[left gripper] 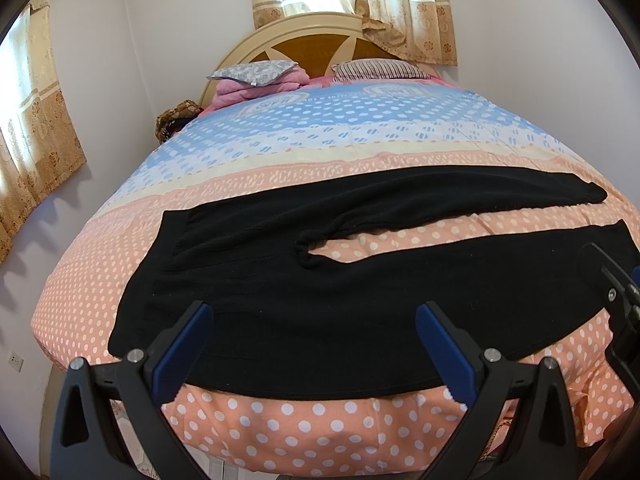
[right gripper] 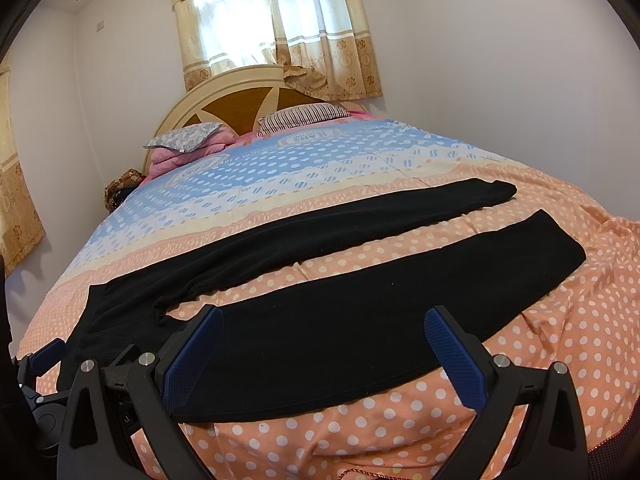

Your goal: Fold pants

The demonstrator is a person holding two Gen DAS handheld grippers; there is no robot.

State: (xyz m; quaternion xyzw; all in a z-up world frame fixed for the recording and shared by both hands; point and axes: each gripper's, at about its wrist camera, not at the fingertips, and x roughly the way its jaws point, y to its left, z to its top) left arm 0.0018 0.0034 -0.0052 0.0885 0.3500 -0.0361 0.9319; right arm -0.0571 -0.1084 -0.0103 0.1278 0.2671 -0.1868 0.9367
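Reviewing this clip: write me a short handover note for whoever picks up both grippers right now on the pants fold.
Left gripper: open, empty, at the near bed edge by the waist end.
Right gripper: open, empty, over the near leg.
Black pants: spread flat on the polka-dot bedspread, waistband to the left, legs apart and running right.
Done: pants laid out; no fold made.
Left: bring one leg onto the other, then fold along the length.

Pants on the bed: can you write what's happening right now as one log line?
pants: flat on bed, legs apart, unfolded | left gripper: open, over pants | right gripper: open, over near leg
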